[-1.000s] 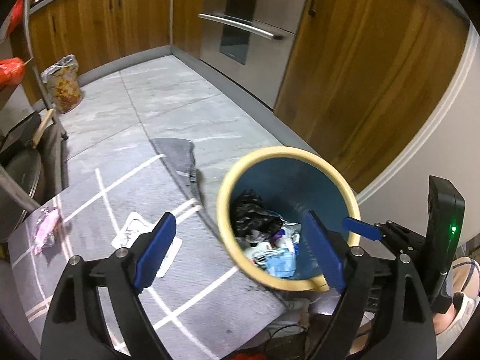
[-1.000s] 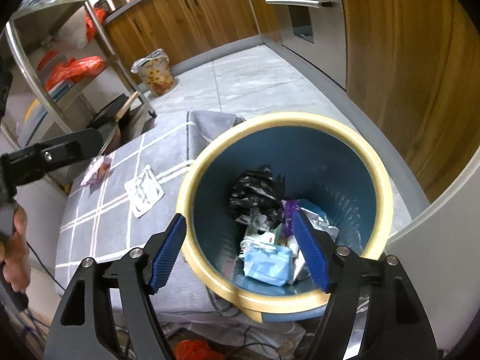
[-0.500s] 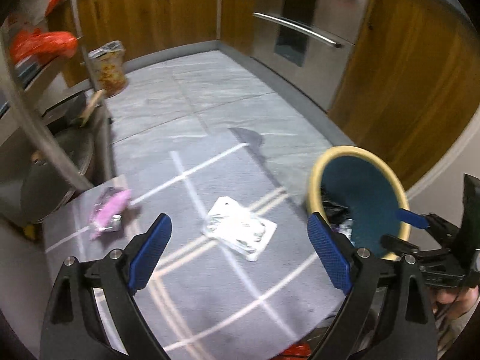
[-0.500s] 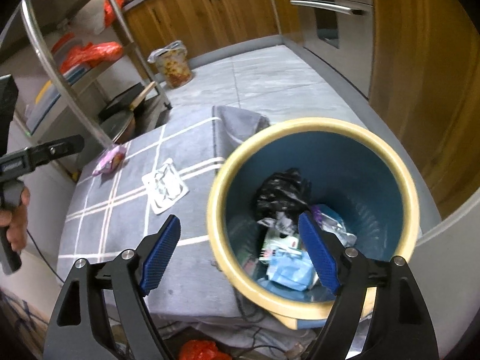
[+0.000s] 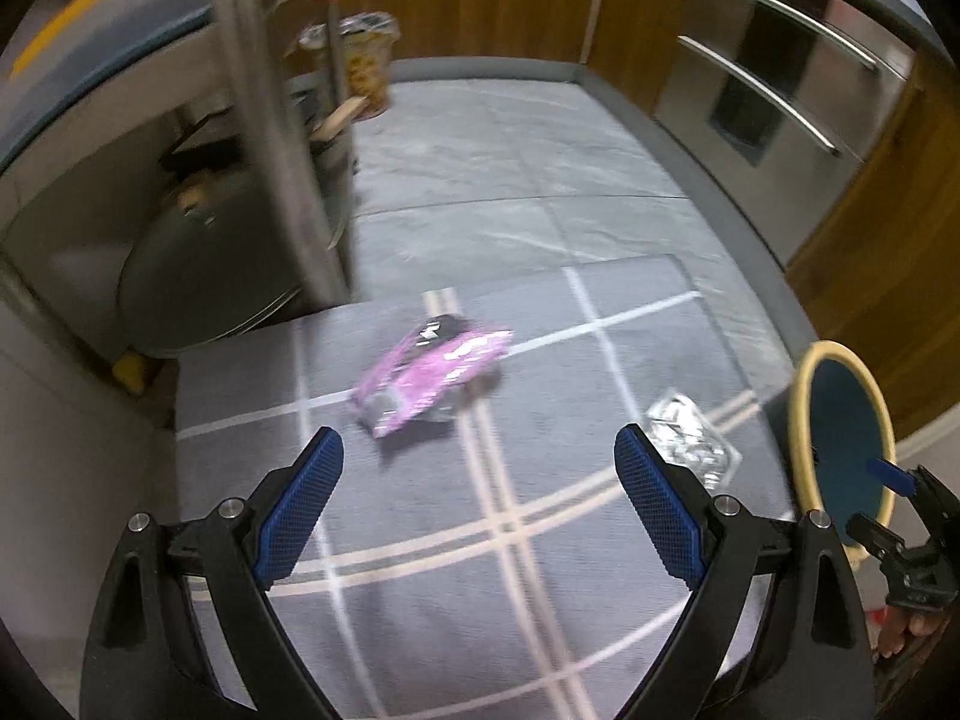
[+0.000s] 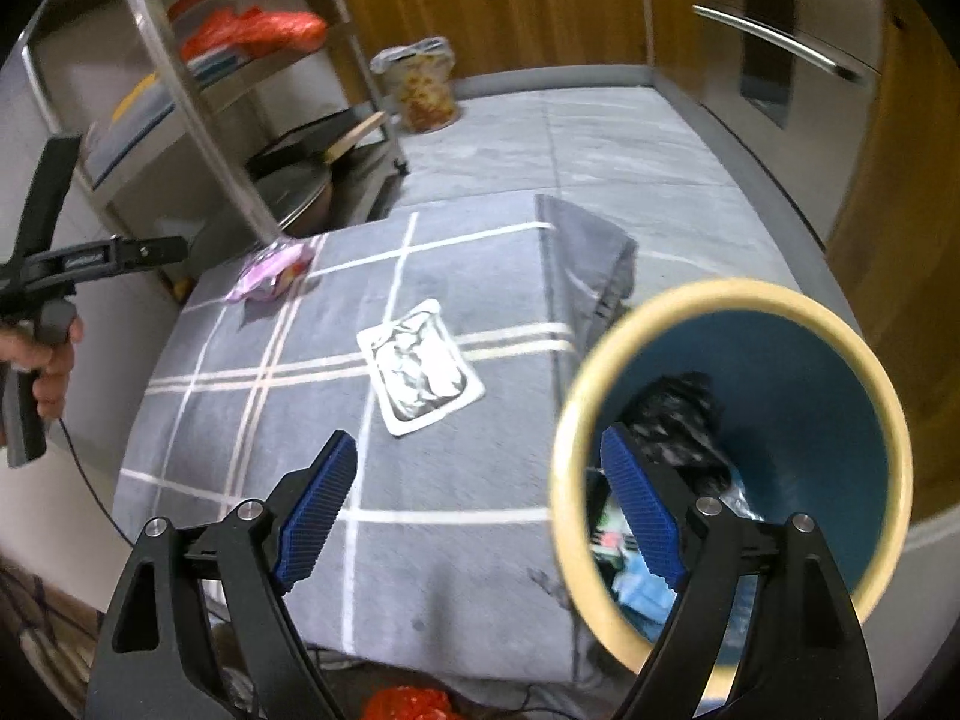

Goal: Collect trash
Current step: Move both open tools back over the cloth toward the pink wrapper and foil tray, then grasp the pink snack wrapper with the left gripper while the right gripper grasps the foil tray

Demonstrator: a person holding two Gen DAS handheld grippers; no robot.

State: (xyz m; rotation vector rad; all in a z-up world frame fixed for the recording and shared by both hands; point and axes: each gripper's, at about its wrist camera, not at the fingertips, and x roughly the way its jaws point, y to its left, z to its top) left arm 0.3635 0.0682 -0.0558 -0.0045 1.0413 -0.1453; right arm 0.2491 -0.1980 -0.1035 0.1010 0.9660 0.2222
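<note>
I'm in a home kitchen. Wooden cabinets [image 6: 528, 6] stand at twelve o'clock, a stainless oven [image 5: 780, 84] at two, and a metal shelf rack [image 6: 198, 102] holding pans at ten.

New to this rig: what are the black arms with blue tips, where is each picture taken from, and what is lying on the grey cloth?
A person holds a pistol-grip tool in each hand; each tool has two fingers with blue pads and its own fisheye camera looking along them. One picture looks out from the left gripper, the other from the right gripper. Both are open and hold nothing. On the grey checked cloth lie a pink wrapper and a clear plastic tray. The yellow-rimmed blue bin beside the cloth already contains trash.
</note>
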